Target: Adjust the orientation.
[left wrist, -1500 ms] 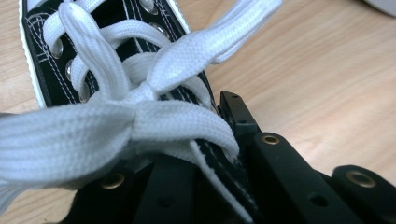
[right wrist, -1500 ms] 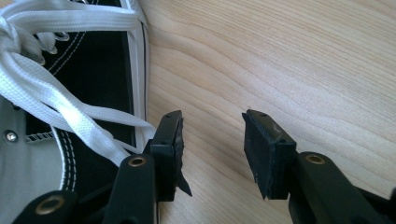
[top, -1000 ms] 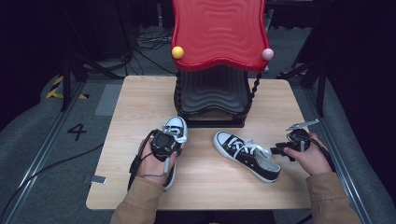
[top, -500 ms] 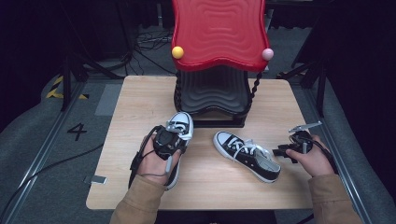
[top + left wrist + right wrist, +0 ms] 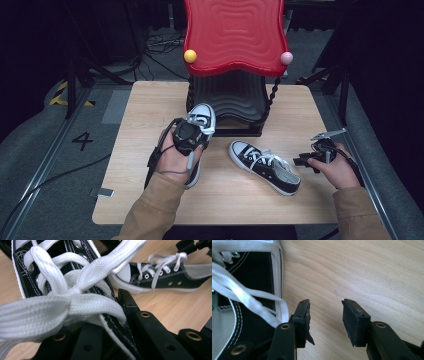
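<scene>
Meanwhile, the left gripper (image 5: 192, 131) clamps one black-and-white canvas sneaker (image 5: 202, 116) above the wooden table (image 5: 150, 105), while the right gripper (image 5: 325, 312) hangs unclenched beside the second lace-up sneaker (image 5: 265, 166).

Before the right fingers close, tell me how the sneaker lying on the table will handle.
The sneaker probably feels light. Its canvas upper likely folds under a pinch, while the rubber sole stays stiffer. The loose laces would dangle and could snag.

Count, high view: two black-and-white sneakers, one (image 5: 201, 119) at 10 o'clock from table centre, one (image 5: 265, 166) at 4 o'clock. One red shelf rack (image 5: 234, 35) at 12 o'clock. One wooden table (image 5: 145, 107). Two grippers: left gripper (image 5: 187, 134), right gripper (image 5: 304, 161).
</scene>
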`<state>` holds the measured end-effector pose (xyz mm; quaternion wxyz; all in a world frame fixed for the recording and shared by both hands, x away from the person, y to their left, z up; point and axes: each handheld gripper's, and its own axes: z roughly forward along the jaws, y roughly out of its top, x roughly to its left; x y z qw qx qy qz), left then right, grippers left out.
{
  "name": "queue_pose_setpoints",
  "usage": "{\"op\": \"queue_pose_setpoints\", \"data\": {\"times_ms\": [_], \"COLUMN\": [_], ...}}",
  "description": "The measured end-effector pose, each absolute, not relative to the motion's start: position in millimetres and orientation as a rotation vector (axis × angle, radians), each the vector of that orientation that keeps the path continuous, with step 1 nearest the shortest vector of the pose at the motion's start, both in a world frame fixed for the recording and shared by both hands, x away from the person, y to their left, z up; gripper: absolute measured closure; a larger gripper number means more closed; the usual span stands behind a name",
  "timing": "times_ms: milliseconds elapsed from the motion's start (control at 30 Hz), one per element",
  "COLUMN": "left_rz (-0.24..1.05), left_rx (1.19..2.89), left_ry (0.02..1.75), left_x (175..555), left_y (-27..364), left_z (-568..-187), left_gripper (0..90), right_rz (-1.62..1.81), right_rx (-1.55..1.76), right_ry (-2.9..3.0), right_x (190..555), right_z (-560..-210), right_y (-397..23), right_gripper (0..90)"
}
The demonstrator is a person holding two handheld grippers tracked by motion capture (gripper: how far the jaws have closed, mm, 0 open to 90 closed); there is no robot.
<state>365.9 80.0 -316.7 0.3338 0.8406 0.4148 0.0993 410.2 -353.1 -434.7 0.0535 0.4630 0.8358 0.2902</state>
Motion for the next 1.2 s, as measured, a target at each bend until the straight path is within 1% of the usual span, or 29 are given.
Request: {"op": "queue_pose_setpoints", "data": {"times_ms": [167, 500, 800, 900, 967, 1200], "left_rz": [0.312, 0.360, 0.375, 0.418, 0.476, 0.523], "left_rx": [2.178, 2.131, 2.044, 2.052, 2.072, 2.032], "left_ry": [1.098, 1.115, 1.160, 1.153, 1.162, 1.184], "left_x": [385, 417, 439, 446, 449, 459], "left_y": [64, 48, 39, 35, 30, 24], "left_z": [-309, -296, -301, -304, -305, -306], "left_gripper": [83.2, 82.9, 81.7, 81.5, 81.6, 82.1], "right_rz": [0.909, 0.956, 0.953, 0.950, 0.950, 0.948], "right_rx": [1.429, 1.415, 1.408, 1.405, 1.407, 1.412], "right_ry": [2.543, 2.552, 2.562, 2.567, 2.568, 2.570], "right_x": [412, 415, 414, 413, 412, 407], "right_z": [-438, -439, -440, -441, -442, -444], "right_y": [-358, -359, -356, -356, -356, -360], "right_gripper": [58.3, 58.2, 58.2, 58.3, 58.4, 58.3]}}
